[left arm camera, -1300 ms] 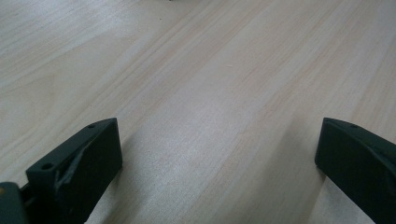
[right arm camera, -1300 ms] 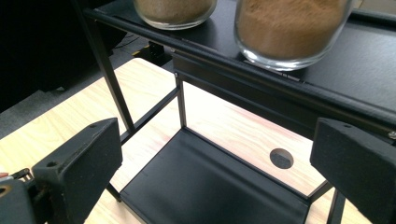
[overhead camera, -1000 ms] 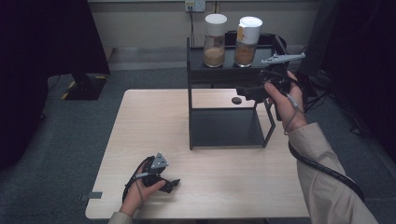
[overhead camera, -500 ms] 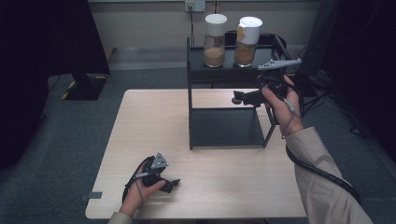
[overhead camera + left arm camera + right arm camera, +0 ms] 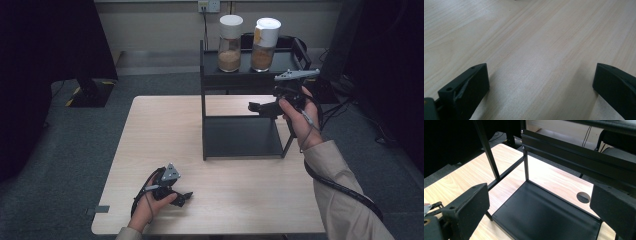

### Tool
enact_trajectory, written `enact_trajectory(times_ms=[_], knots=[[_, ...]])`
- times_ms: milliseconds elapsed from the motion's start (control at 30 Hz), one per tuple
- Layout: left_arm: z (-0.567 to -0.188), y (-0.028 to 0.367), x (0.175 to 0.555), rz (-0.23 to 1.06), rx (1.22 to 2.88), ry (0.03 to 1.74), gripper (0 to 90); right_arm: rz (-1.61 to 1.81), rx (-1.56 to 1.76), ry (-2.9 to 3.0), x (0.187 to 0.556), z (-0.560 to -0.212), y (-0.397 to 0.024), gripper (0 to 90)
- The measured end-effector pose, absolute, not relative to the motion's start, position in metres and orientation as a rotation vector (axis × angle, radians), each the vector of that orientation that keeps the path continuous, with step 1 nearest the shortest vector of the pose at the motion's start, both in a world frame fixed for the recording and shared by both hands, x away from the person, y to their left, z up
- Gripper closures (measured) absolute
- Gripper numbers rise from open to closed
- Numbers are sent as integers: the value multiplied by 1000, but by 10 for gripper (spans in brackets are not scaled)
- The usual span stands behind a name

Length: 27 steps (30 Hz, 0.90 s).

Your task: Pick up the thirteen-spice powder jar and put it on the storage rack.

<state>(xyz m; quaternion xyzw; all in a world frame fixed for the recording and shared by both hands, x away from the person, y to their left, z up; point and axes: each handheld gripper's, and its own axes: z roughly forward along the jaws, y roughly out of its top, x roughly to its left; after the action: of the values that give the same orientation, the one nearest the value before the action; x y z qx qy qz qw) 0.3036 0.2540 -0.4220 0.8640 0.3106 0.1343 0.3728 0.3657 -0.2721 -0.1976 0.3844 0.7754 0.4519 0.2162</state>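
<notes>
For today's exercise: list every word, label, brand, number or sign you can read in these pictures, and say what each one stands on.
No text can be read.
The yellowish label on the right-hand clear white-lidded jar on the black metal two-tier rack: too small and blurred to read.
The left-hand clear white-lidded jar, the pale wooden table and both black two-jaw grippers: no writing visible.

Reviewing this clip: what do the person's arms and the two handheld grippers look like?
Both grippers are black with two blocky black jaws showing small screw holes. The left gripper and right gripper each carry a grey three-cornered plate on top. A black cable trails from the right gripper along a beige sleeve; the left one has a looping black cable too.
</notes>
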Motion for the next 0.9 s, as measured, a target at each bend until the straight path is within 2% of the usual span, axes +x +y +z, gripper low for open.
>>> enact_trajectory(times_ms=[900], knots=[[-422,254,304,344,2214,796,0,1257,1089,2177,364,-225,-277,15]])
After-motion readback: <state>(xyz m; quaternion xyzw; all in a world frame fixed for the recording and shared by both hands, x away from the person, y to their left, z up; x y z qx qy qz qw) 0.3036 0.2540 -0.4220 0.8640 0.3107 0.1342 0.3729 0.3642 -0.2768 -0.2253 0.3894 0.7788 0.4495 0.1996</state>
